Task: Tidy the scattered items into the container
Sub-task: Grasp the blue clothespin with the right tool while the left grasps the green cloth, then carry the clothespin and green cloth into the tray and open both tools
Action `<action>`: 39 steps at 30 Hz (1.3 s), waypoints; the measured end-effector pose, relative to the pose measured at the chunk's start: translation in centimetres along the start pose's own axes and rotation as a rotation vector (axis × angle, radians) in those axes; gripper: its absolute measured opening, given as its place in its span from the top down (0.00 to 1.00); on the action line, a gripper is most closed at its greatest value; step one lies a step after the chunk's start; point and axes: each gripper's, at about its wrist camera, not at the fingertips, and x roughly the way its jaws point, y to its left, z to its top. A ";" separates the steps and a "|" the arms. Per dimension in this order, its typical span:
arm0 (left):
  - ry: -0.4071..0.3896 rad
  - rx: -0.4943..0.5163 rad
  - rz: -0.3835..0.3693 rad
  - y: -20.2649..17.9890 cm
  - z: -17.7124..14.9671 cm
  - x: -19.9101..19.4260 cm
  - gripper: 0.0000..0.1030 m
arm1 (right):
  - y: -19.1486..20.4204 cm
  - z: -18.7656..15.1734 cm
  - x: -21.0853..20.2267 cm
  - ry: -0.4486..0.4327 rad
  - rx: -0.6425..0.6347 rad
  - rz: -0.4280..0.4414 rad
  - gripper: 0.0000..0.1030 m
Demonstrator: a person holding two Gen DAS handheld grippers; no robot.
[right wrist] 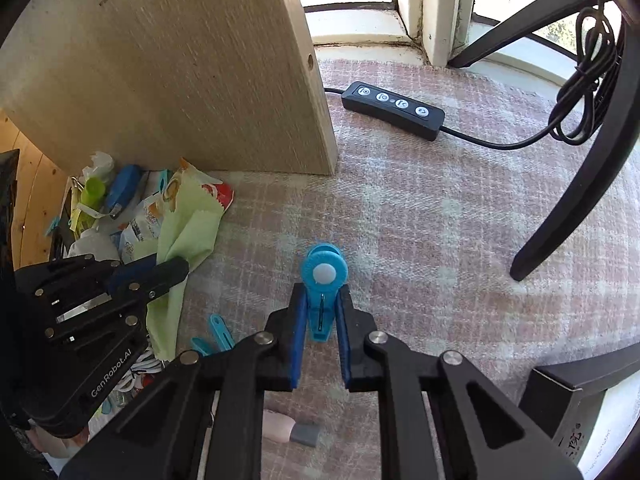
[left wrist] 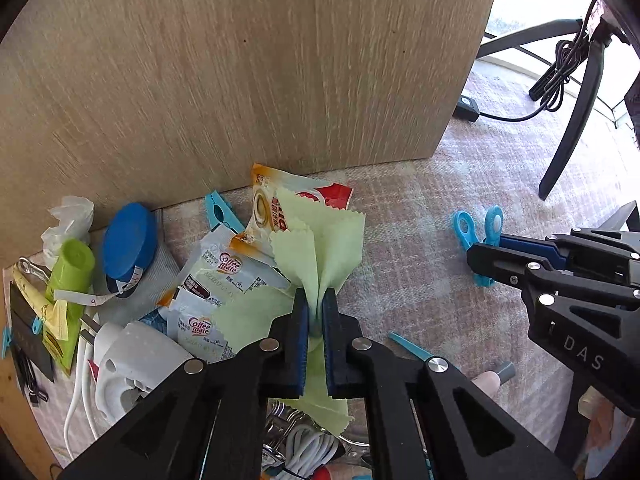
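I am pinching the green cloth [left wrist: 320, 248] in my left hand-held gripper [left wrist: 316, 320] and closing the right hand-held gripper [right wrist: 320, 320] around the blue clip [right wrist: 323, 288], both needing lifting into the container next.

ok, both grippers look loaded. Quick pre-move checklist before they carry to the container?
1. Left gripper shut on the green cloth: ok.
2. Right gripper around the blue clip: ok; firmness of the grip: cannot tell.
3. Cloth free of the pile: not ok, its lower fold drapes over the coffee sachets.
4. Gap between the two grippers: ok, apart in both views.
5. Container location and free space: cannot tell, not clearly in view.
6. Items left on the blanket: not ok, another blue clip remains.
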 end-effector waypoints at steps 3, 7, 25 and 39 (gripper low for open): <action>-0.033 -0.018 -0.042 0.0 -0.4 -1.8 0.95 | -0.3 -0.5 -1.3 -0.017 0.008 0.014 0.86; -0.076 -0.030 -0.099 -0.5 -1.2 -4.6 0.95 | -0.5 -1.6 -3.5 -0.039 0.009 0.033 0.86; -0.204 0.111 -0.265 -10.5 -4.1 -13.1 0.95 | -8.0 -12.0 -16.5 -0.202 0.072 -0.024 0.86; -0.126 0.340 -0.477 -25.5 -11.5 -14.7 0.95 | -22.5 -23.6 -23.7 -0.267 0.331 -0.221 0.86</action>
